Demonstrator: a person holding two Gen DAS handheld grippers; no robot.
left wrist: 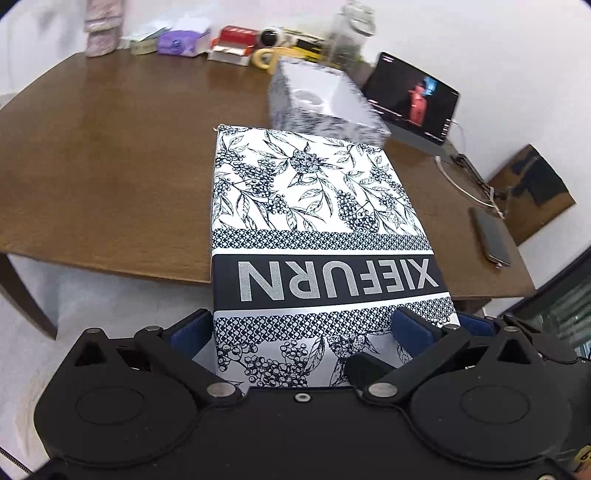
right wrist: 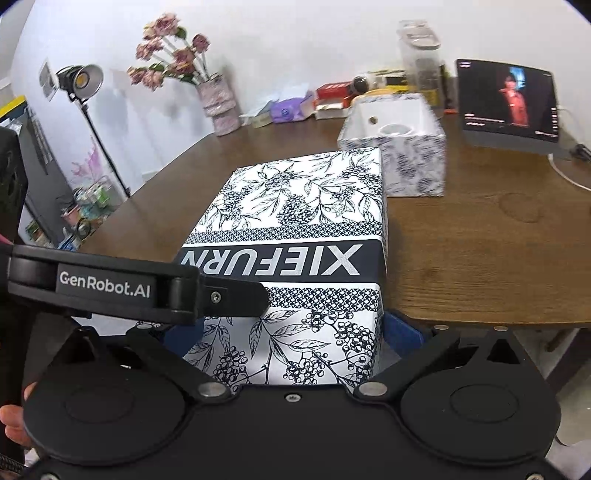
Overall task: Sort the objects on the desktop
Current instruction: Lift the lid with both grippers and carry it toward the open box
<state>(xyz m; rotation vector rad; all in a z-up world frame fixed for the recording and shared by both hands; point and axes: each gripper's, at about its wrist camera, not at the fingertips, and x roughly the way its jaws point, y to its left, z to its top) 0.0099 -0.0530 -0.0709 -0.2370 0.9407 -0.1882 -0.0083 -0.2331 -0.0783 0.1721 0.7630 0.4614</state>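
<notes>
Box lid: We see a large lid (left wrist: 317, 236) printed with dark berry sprigs and the word XIEFURN, its near end between both pairs of fingers and its far end reaching over the edge of the brown tabletop (left wrist: 110, 166).
Left gripper: Our left gripper (left wrist: 312, 332) has its blue-padded fingers (left wrist: 413, 326) set against the two long sides of the lid, closed onto it at the near end.
Right gripper: Our right gripper (right wrist: 291, 332) grips the same lid (right wrist: 295, 229) likewise, a blue pad (right wrist: 400, 332) pressed to its right side; the left pad is mostly hidden behind the other gripper's black arm (right wrist: 110, 284), which crosses the lid's left edge.
Box base: The matching open box (left wrist: 321, 107) stands upright on the tabletop just beyond the lid's far end, its white inside showing a round item we cannot identify.
Screen: A tablet (left wrist: 417, 99) leans lit at the far right, with a white cable (left wrist: 465, 188) trailing from it and a phone (left wrist: 491, 236) lying flat near the right edge.
Back row: A clear jar (left wrist: 349, 33), a purple pack (left wrist: 183, 40), a red-and-white carton (left wrist: 232, 44) and a roll of tape (left wrist: 264, 59) line the wall side.
Flowers: A vase of pink blooms (right wrist: 218, 103) stands at the far left corner.
Person: A hand (right wrist: 13, 421) shows at the lower left of the right wrist view.
</notes>
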